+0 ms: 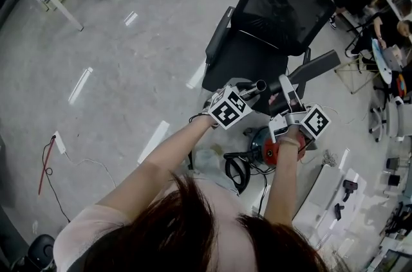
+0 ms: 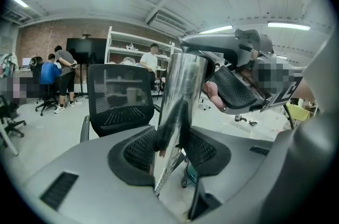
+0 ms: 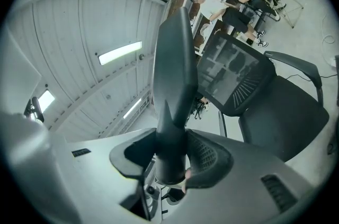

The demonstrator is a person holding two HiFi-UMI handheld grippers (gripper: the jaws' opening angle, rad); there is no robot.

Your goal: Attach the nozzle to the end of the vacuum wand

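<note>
Left gripper (image 1: 246,93) is clamped tight on the shiny vacuum wand (image 1: 257,87). In the left gripper view the pads (image 2: 139,150) squeeze the polished tube (image 2: 179,101) from both sides, and it rises toward 12 o'clock. Over to the right gripper (image 1: 287,97): its jaws are closed on the dark nozzle (image 1: 275,98), and in the right gripper view the nozzle (image 3: 172,85) stands pinned between the pads (image 3: 207,157), tapering up to 12 o'clock. In the head view the wand's open end faces 3 o'clock with the nozzle just beside it, and whether they touch is hard to tell. Both are held in the air, the black office chair (image 1: 273,13) at 12 o'clock of them above the grey floor (image 1: 129,58).
</note>
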